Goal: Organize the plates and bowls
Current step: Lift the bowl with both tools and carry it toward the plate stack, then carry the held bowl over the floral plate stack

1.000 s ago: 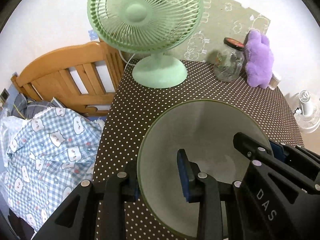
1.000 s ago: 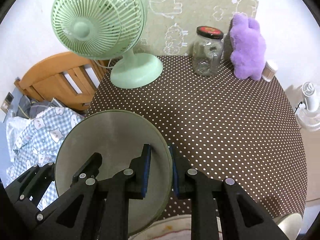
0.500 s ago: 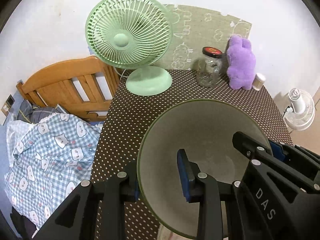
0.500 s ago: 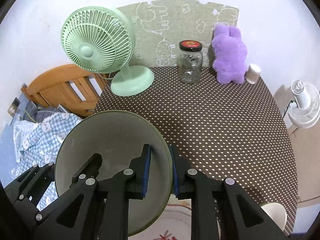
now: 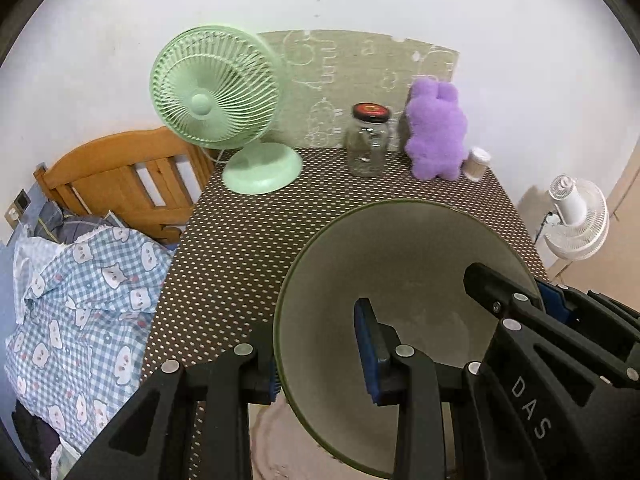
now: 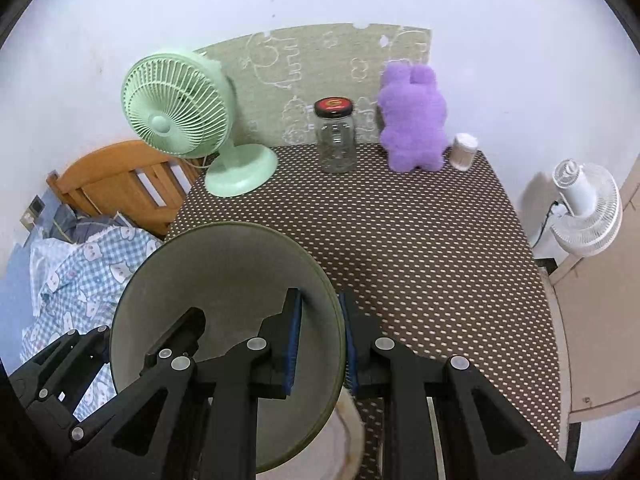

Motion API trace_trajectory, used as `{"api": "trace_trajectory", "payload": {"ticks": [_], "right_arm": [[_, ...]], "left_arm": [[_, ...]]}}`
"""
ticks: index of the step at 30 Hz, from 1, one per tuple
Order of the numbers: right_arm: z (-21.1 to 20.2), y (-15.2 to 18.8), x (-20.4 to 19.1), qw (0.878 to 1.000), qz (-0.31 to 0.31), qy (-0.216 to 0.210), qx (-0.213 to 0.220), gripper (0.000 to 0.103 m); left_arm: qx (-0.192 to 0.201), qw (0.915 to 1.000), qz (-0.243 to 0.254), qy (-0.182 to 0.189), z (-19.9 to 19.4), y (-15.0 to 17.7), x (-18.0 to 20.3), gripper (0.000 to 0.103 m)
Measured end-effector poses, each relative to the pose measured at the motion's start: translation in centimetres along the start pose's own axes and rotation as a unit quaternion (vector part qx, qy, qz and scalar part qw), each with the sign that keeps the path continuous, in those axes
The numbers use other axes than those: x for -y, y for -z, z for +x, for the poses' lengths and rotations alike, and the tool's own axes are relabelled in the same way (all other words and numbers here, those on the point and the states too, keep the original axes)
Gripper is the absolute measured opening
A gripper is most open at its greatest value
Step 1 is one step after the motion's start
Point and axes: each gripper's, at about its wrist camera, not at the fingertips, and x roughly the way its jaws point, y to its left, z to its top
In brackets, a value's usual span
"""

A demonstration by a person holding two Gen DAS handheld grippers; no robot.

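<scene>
A large grey-green bowl point(image 5: 400, 272) is held in the air above the dotted brown table point(image 5: 248, 240) by both grippers. My left gripper point(image 5: 320, 344) is shut on its left rim, one finger inside and one outside. My right gripper point(image 6: 320, 332) is shut on its right rim; the bowl point(image 6: 224, 280) fills the lower left of the right wrist view. The right gripper also shows in the left wrist view point(image 5: 552, 308) at the bowl's right rim. A pale plate point(image 6: 352, 432) lies partly hidden under the bowl, and shows in the left wrist view point(image 5: 280, 440).
At the table's back stand a green fan point(image 6: 192, 128), a glass jar with a red lid point(image 6: 335, 136), a purple plush point(image 6: 412, 120) and a small white container point(image 6: 463, 151). A wooden bed with a checked blanket point(image 5: 80, 280) is left; a white fan point(image 6: 584, 208) stands right.
Both grippers have risen and drawn back with the bowl: the table objects look smaller and farther. The plate under the bowl has come into view.
</scene>
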Motion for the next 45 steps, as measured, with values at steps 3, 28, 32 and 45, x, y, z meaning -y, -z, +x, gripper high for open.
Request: {"api": "trace_trajectory", "payload": {"ticks": [3, 28, 32, 45], "right_arm": [[-0.9, 0.6, 1.8, 1.000, -0.002, 0.004, 0.001, 0.022], [-2.6, 6.8, 14.3, 0.999, 0.014, 0.036, -0.030, 0.022], [-1.9, 7.9, 15.7, 0.998, 0.021, 0.040, -0.041, 0.022], [0.8, 10.0, 17.3, 0.996, 0.035, 0.030, -0.070, 0.022]], "left_arm": [[-0.002, 1.0000, -0.002, 0.006, -0.3, 0.4, 1.5, 0.030], [-0.039, 0.9986, 0.015, 0.033, 0.0, 5.9, 13.8, 0.030], [-0.051, 0.9979, 0.023, 0.034, 0.7, 6.8, 14.8, 0.030], [-0.078, 0.9958, 0.045, 0.013, 3.0, 8.8, 16.1, 0.030]]}}
